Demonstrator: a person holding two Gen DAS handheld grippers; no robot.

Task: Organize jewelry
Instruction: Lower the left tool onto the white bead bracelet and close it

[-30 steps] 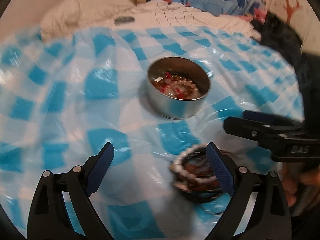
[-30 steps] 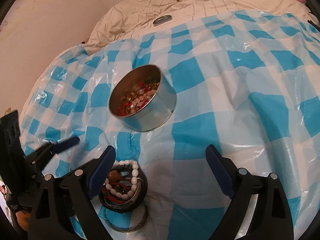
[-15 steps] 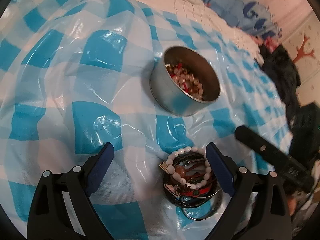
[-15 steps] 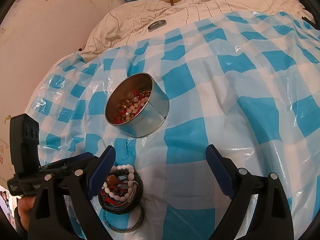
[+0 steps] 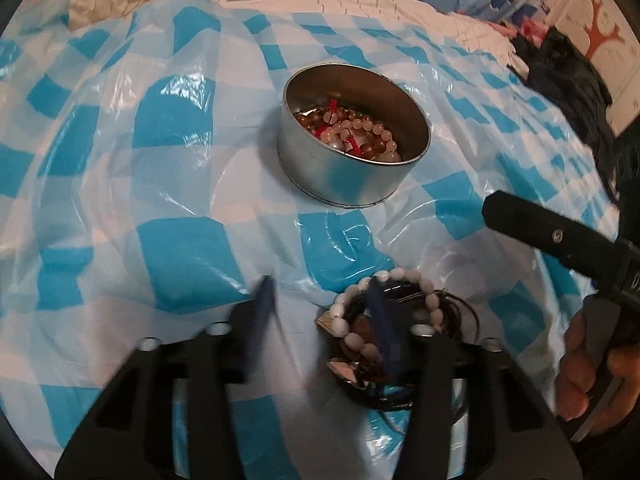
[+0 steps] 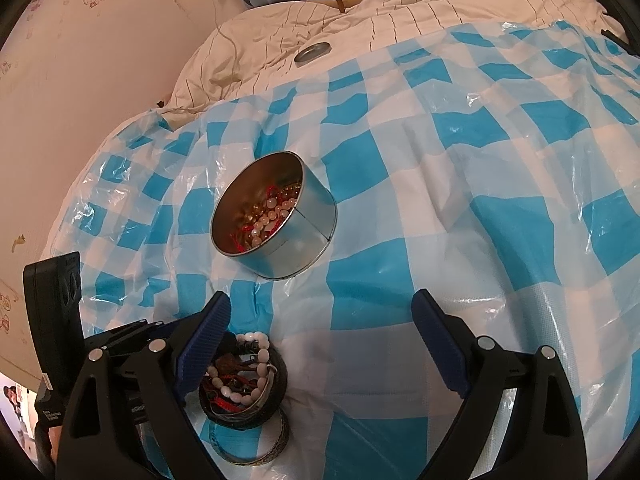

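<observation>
While left gripper (image 5: 324, 312) half-closes over bracelet pile (image 5: 384, 332), bead-filled round tin (image 5: 352, 136) sits ahead; right gripper (image 6: 320, 336) wide open.

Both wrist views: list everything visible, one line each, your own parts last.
Round silver metal tin: one, open, mid-sheet, holding pink, amber and red beads.
Pile of bracelets: one heap, white-beaded, dark and red bands, near edge, in front of tin.
Bronze metal bangle: one, flat, partly under the heap.
Blue-and-white checked plastic sheet: one, covering the bed.
Cream striped quilt: one, behind sheet.
Round metal lid: one, silver, on quilt.
Left gripper: blurred, jaws narrowed at heap.
Right gripper: open, right of heap.
</observation>
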